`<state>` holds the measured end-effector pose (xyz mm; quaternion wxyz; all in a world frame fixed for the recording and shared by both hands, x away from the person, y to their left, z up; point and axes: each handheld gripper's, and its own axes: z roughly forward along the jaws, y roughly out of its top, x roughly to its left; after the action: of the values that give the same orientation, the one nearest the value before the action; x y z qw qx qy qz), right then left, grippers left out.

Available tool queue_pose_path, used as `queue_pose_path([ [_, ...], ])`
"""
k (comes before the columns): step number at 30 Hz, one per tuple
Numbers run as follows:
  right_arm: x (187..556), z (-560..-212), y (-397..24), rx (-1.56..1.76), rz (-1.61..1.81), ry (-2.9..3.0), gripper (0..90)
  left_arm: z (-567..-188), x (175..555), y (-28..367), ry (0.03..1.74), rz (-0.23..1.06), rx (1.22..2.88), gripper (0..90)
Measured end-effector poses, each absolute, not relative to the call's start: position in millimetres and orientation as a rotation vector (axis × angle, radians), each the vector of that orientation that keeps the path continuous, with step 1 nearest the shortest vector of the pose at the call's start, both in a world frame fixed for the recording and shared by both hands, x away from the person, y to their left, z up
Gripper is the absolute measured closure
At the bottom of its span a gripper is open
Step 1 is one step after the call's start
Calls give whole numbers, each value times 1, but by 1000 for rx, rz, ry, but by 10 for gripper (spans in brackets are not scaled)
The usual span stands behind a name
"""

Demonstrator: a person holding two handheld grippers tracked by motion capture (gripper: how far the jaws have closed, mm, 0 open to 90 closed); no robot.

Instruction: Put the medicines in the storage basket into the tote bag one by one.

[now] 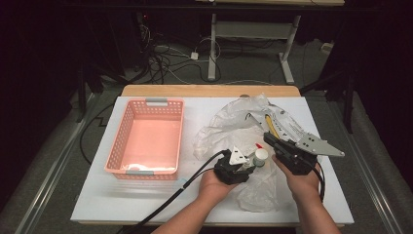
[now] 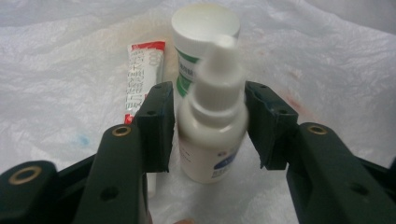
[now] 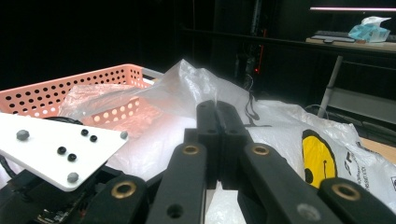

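High view: a person's two forearms come in from the bottom edge over a white table (image 1: 146, 195), each hand carrying a black gripper. The left gripper (image 1: 238, 168) sits near the middle of the table's near half, beside a small white dropper bottle (image 1: 260, 157) that stands upright on a crumpled clear plastic bag (image 1: 229, 129). The right gripper (image 1: 275, 141) lies just to the right of the bottle, its grey three-cornered plate pointing toward the table's right edge. A pink perforated basket (image 1: 146, 105) stands well apart on the left side of the table.

Left gripper view shows the left gripper (image 2: 208, 126) with its jaws partly apart and the dropper bottle (image 2: 212, 140) between them. The left pad is touching or almost touching the bottle's side, while a narrow gap shows at the right pad, so the pads are not clamped on it. Behind the bottle, on the plastic bag (image 2: 327, 70), lie a white tube with a green label (image 2: 196, 32) and a flat red and white tube (image 2: 140, 74), the second just to the left of the first.

Right gripper view shows the right gripper (image 3: 217, 112) with its jaws closed together, a fold of the plastic bag (image 3: 187, 88) rising from their tips. The bag carries a yellow smiley face (image 3: 317, 158), and the pink basket (image 3: 60, 91) sits beyond at the left.
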<state>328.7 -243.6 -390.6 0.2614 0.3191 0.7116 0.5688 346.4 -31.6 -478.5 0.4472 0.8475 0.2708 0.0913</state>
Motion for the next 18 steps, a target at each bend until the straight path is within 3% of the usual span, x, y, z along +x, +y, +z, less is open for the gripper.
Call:
queue_pose_path([
  [6,328,-390,-243,868,1542,1921,900,-476,342,-20,676,192,2100,380],
  [9,329,-391,-244,867,1543,1920,900,-474,336,-11,666,181,2108,351],
  [18,329,-390,-245,865,1532,1923,900,-470,308,31,682,164,2098,348],
])
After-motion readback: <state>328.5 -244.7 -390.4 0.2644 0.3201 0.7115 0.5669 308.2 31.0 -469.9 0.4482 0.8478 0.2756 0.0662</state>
